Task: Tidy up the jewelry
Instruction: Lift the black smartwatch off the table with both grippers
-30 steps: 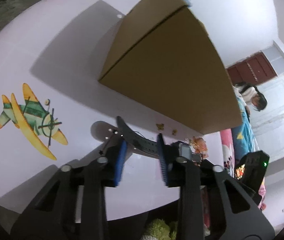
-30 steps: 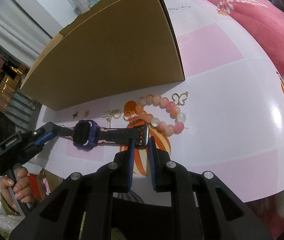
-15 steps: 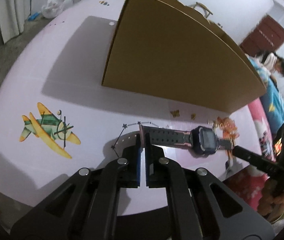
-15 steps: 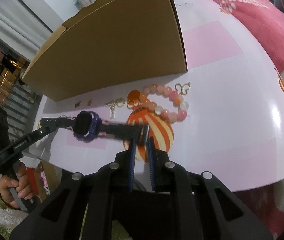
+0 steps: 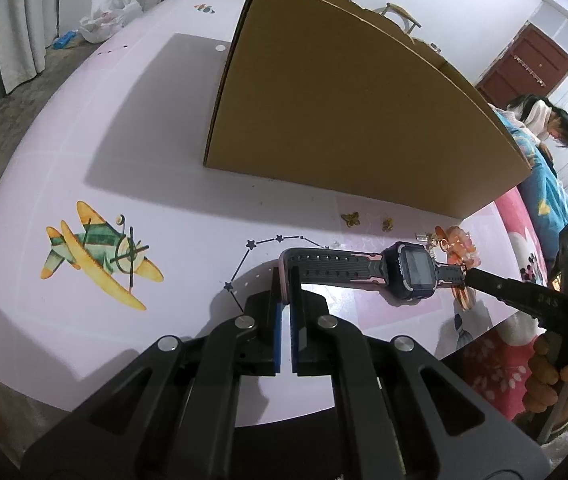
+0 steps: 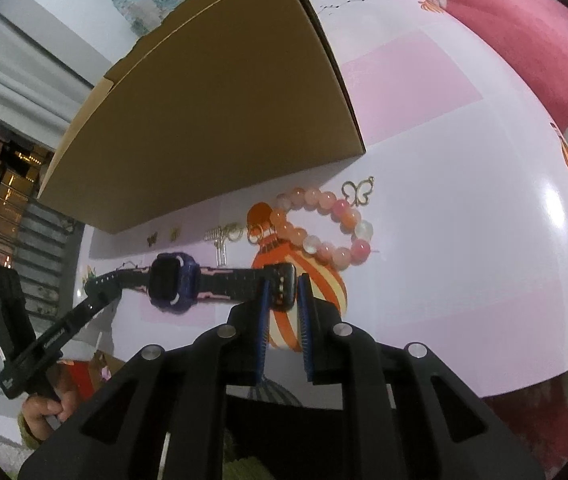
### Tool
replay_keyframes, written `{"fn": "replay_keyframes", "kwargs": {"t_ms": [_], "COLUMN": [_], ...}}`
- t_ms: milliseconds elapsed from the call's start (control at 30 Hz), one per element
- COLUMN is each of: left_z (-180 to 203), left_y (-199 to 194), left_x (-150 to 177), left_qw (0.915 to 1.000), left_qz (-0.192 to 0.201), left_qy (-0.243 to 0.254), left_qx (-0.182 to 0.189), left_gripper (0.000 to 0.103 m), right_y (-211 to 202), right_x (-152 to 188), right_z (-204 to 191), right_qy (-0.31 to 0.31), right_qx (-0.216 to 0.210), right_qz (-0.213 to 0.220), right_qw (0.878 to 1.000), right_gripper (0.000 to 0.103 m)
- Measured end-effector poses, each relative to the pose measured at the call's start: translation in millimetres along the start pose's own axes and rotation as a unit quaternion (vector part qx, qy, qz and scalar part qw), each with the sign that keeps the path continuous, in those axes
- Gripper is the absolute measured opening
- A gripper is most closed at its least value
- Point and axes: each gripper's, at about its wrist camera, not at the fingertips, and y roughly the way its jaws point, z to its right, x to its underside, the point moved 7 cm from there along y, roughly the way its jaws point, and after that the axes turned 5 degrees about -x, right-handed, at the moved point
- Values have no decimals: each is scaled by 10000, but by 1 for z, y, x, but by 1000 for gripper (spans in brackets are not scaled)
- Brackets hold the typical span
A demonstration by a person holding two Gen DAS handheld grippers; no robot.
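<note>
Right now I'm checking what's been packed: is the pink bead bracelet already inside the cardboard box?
No, the bead bracelet lies on the table outside the cardboard box, beside the butterfly charm.

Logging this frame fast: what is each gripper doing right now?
Left gripper: shut on one strap end of the purple-cased, black-strapped smartwatch.
Right gripper: jaws slightly apart around the smartwatch's other strap end; a firm grip cannot be told.

**Setting: a home bedroom**

I read this as a lived-in bedroom. Ahead of my left gripper sits a child's table point(image 5: 63, 152) printed with a cartoon airplane point(image 5: 99, 256). Right of it, a floral pink bedspread point(image 6: 524, 28). Farther right, a dark red door point(image 5: 532, 64); to the left, white curtains point(image 5: 23, 24).
</note>
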Motion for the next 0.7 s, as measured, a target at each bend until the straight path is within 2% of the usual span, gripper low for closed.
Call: {"fn": "replay_keyframes", "kwargs": {"t_ms": [333,433,700], "left_z": [0,2,13], "left_y": [-2,-3,-21], "left_x": [-1,0,-1], "left_qw": [9997,9993,9979], "left_qz": [94,156,355], "left_qy": [235,344,506], "left_qx": [49,10,187], "left_gripper": [2,2,2], "right_y": [9,13,-11], "right_x": [1,2,6], "right_z": [-15,-19,-21], "right_qy": [-352,-288,-462], "right_qx": [568,580,603], "right_qz": [150,249,476], "right_qw": [9977,9976,9960], "right_gripper": [13,8,7]}}
